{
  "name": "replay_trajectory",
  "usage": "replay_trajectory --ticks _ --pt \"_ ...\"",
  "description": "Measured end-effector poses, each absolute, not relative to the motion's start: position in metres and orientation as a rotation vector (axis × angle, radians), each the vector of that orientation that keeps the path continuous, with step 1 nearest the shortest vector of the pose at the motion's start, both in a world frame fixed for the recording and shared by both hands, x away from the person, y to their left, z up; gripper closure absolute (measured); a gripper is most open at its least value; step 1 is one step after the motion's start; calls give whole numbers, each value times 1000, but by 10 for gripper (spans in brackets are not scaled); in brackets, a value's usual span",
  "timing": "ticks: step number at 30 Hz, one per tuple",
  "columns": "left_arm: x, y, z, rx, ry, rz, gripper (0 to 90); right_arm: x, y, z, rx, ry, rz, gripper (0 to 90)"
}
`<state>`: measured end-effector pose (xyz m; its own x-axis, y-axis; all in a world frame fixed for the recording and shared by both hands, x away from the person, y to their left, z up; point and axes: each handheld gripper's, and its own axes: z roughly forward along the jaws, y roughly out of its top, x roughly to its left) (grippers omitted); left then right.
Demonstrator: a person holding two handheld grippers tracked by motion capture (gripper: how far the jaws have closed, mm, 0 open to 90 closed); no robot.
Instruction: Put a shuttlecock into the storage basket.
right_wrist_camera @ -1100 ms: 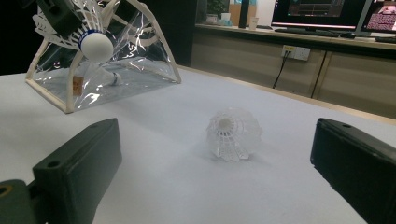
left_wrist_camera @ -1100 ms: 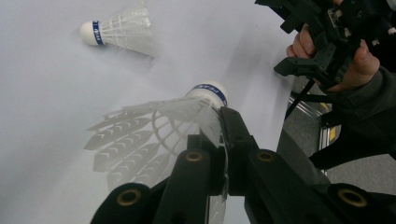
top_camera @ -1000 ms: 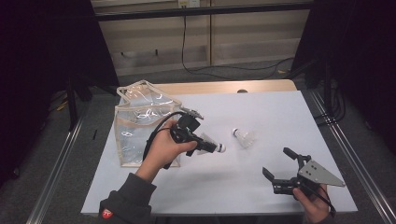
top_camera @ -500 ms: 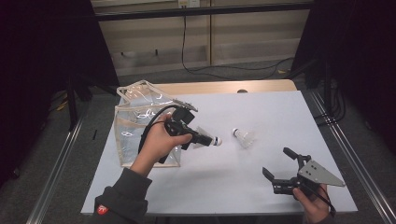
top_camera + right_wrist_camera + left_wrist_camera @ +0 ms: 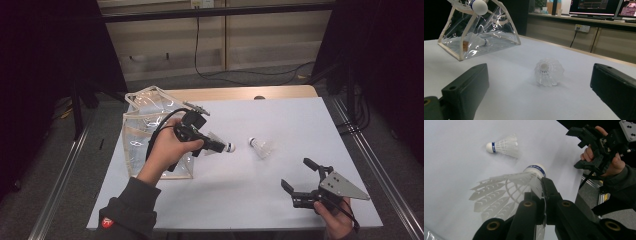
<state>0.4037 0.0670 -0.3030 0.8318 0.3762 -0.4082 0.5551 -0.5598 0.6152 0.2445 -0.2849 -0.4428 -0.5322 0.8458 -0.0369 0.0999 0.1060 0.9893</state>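
White table [image 5: 240,200], clear bag [image 5: 145,130] at its left.
Shuttlecock [image 5: 220,146] is clamped by its feathers in left gripper [image 5: 212,145], just beside the bag; right gripper [image 5: 300,181] is held agape, well apart.

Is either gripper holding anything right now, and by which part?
The left gripper is shut on a shuttlecock, pinching the rim of its feather skirt, cork end pointing away. The right gripper is open and holds nothing.
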Motion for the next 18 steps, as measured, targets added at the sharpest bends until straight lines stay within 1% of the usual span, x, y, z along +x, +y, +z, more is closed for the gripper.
replay_trajectory --ticks 18 --pt "409 72 -289 2238 687 -271 893 244 -285 -443 924 1745 1478 17"
